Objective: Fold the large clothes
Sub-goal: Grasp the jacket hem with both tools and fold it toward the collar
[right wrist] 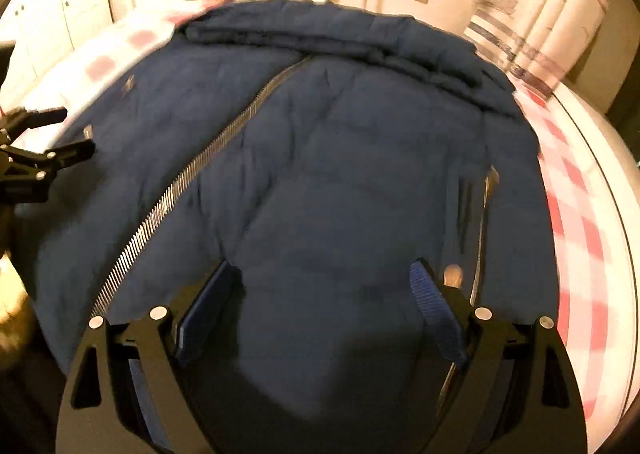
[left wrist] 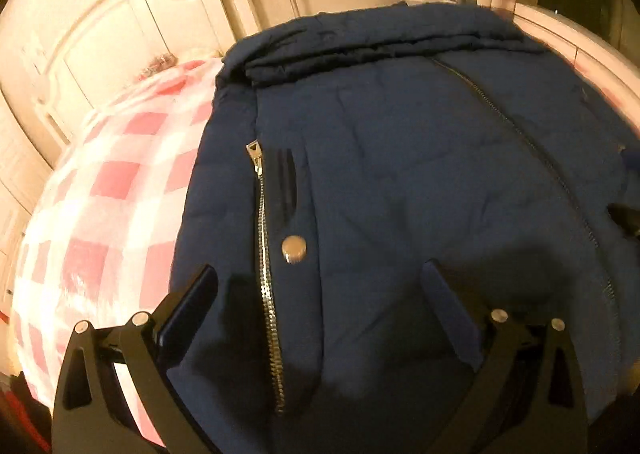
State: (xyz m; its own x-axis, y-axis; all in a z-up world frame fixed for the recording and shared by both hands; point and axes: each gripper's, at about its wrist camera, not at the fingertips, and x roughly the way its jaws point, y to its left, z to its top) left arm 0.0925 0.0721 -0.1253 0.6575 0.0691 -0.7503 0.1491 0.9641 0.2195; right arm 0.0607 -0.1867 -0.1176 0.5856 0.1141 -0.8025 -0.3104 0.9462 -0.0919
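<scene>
A navy padded jacket (left wrist: 400, 182) lies spread on the bed, its far end folded over into a thick roll (left wrist: 360, 38). In the left wrist view my left gripper (left wrist: 320, 286) hangs open just above the jacket's near part, over a silver pocket zip (left wrist: 262, 238) and a snap button (left wrist: 294, 248). My right gripper (right wrist: 324, 270) is open too, above the jacket (right wrist: 320, 174) with nothing between its fingers; the long main zip (right wrist: 180, 190) runs diagonally on its left. The left gripper (right wrist: 48, 150) shows at the right wrist view's left edge.
The bed carries a pink-and-white checked sheet (left wrist: 100, 214), also seen on the right (right wrist: 576, 222). A white headboard (left wrist: 120, 34) and cupboards stand behind. A striped curtain (right wrist: 540, 34) hangs at the far right, near the mattress edge (right wrist: 608, 174).
</scene>
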